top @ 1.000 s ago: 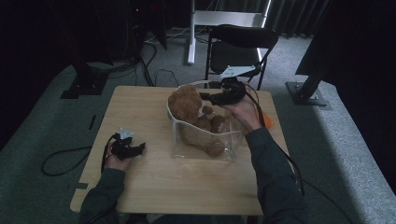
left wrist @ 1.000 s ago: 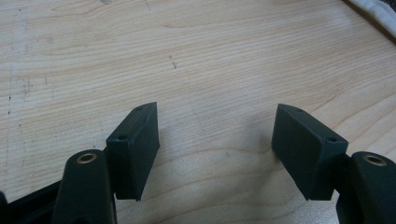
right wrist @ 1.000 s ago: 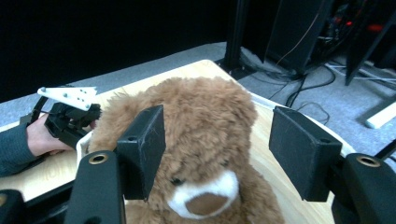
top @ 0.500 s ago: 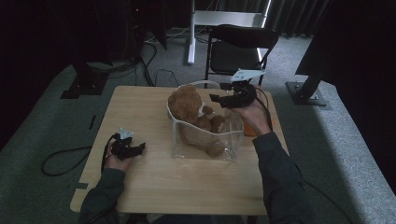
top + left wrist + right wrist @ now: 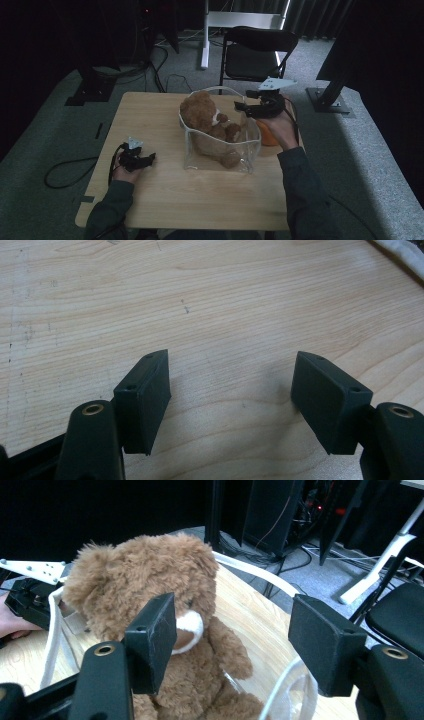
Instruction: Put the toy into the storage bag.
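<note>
My right tool (image 5: 245, 106) hangs over the far right rim of the clear bag (image 5: 220, 155), its jaws spread and gripping nothing. In the right gripper view the two black jaws frame the teddy bear (image 5: 150, 605), with the bag's white handle (image 5: 295, 690) curving up just below the right jaw, but neither jaw presses on anything. My left tool (image 5: 147, 160) lies low on the near left part of the worktop (image 5: 200, 200), well apart from the bag, jaws likewise released; the left gripper view shows bare wood grain between them and a strip of white fabric (image 5: 405, 255) at the far right corner.

The bear sits upright inside the bag at the middle of the worktop, head and shoulders standing above the rim, legs and body down behind the clear wall. So I judge the packing done: the toy is in and nothing of it hangs over the side.

What looks left is the bag itself. Both white handles stand loose and unheld, and the mouth is wide open. An orange thing (image 5: 267, 137) lies on the worktop just right of the bag, partly hidden by my hand; I cannot tell what it is.
</note>
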